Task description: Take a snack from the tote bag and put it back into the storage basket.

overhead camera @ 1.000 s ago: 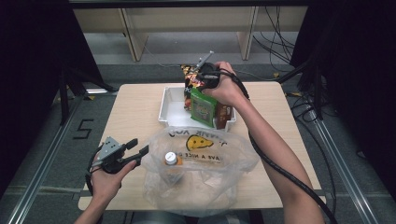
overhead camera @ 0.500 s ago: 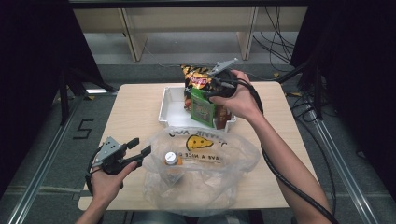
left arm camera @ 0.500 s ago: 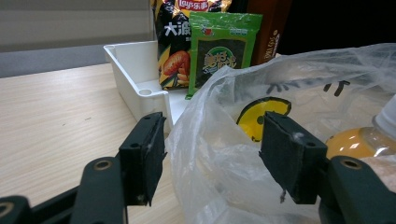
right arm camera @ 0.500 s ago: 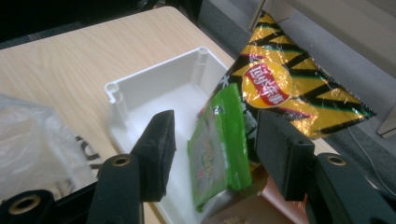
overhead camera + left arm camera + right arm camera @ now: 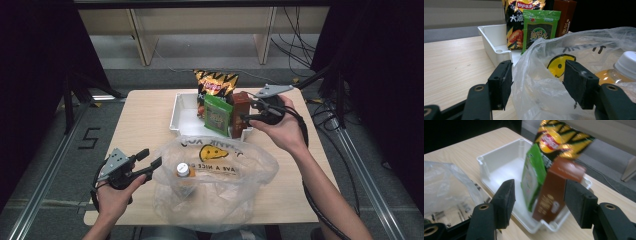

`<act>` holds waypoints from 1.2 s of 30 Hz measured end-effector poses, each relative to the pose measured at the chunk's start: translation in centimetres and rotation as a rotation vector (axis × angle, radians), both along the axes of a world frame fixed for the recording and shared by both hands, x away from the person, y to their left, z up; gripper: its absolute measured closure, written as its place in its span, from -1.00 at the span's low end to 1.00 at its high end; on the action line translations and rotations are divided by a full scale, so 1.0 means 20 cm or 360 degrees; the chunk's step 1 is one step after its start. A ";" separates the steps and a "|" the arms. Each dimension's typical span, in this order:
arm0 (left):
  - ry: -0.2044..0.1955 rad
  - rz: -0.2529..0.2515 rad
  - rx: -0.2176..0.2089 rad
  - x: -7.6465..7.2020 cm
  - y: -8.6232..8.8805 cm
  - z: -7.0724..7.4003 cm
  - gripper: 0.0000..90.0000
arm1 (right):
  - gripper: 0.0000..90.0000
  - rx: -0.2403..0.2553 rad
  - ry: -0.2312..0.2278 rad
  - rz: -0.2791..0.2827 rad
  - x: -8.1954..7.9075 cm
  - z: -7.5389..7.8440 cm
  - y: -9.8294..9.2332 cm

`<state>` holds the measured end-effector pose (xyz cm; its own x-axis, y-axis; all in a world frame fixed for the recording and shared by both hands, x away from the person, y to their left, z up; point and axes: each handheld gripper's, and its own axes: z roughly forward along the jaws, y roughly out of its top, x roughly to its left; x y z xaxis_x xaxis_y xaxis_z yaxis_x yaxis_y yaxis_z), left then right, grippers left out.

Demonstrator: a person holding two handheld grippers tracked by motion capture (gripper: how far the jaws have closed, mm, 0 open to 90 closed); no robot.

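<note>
Writing is plentiful on this surface (image 5: 145, 120). "Lay's" sits in a red and yellow badge on the black and yellow chip bag (image 5: 216, 85), with large Chinese characters below it in the left gripper view. That bag stands at the back of the white bin (image 5: 184, 114), behind a green snack packet (image 5: 217, 114) with a round dark logo whose lettering is too small to read, and beside a brown carton (image 5: 240, 111).

Nearer the person lies a clear plastic bag (image 5: 220, 172) printed with a yellow smiley and black words that read in part as "A NICE"; a white-capped bottle (image 5: 183, 171) of orange liquid lies inside.

Left hand-held gripper (image 5: 150, 159): jaws apart, straddling the bag's edge without pressing it. Right hand-held gripper (image 5: 248, 110): jaws have just been opening, apart and empty, just beside the brown carton.
</note>
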<state>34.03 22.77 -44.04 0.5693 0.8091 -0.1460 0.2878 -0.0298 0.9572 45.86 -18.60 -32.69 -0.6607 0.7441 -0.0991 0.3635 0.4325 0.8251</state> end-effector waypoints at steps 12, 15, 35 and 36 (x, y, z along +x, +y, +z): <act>-0.0015 -0.0043 -0.0003 0.01 -0.04 0.01 -0.11 | 0.01 0.0119 -0.0055 -0.0280 -0.17 -0.14 -0.30; -0.0018 -0.0055 -0.0022 0.01 -0.05 0.02 -0.11 | 0.04 0.0140 -0.0062 -0.0346 -0.20 -0.19 -0.35; -0.0001 -0.0318 -0.0246 -0.07 -0.23 0.16 -0.16 | 0.03 0.0177 0.0059 -0.0403 -0.23 -0.30 -0.41; 0.0004 -0.0331 -0.0230 -0.07 -0.24 0.17 -0.16 | 0.03 0.0174 0.0017 -0.0412 -0.22 -0.31 -0.40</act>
<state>32.69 17.90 -40.73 0.7210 0.6450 -0.2532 0.2919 0.0486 0.9552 41.52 -26.68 -38.82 -0.4475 0.8943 -0.0030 0.4595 0.2328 0.8571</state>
